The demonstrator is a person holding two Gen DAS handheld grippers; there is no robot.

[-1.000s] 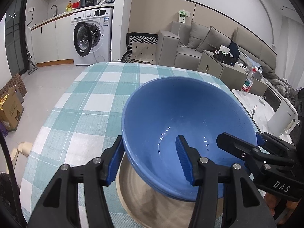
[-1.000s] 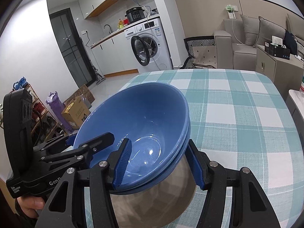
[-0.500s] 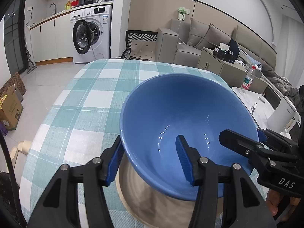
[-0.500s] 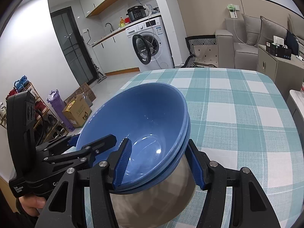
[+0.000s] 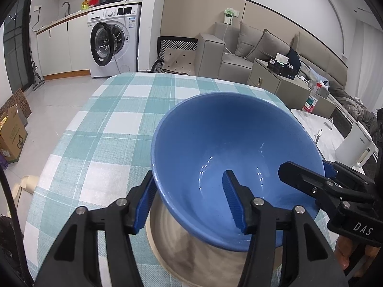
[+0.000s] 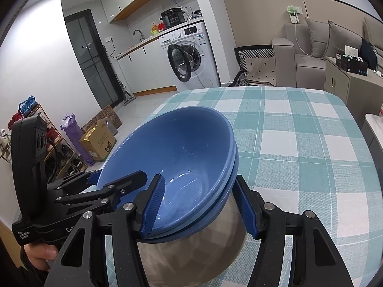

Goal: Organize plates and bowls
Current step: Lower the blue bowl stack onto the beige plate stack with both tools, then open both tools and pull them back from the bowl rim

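Observation:
Two nested blue bowls sit in a beige-grey dish at the near edge of the checked table. My left gripper straddles the bowls' left rim, one pad outside and one inside. Its jaws are opening, and the inner pad stands clear of the wall. My right gripper straddles the right rim the same way, with a gap at its inner pad. Each gripper also shows in the other's view, the right gripper and the left gripper, with a hand behind each.
The teal-and-white cloth stretches bare beyond the bowls to the far edge. Off the table's right stand a white kettle and a bottle on a low table. A cardboard box sits on the floor to the left.

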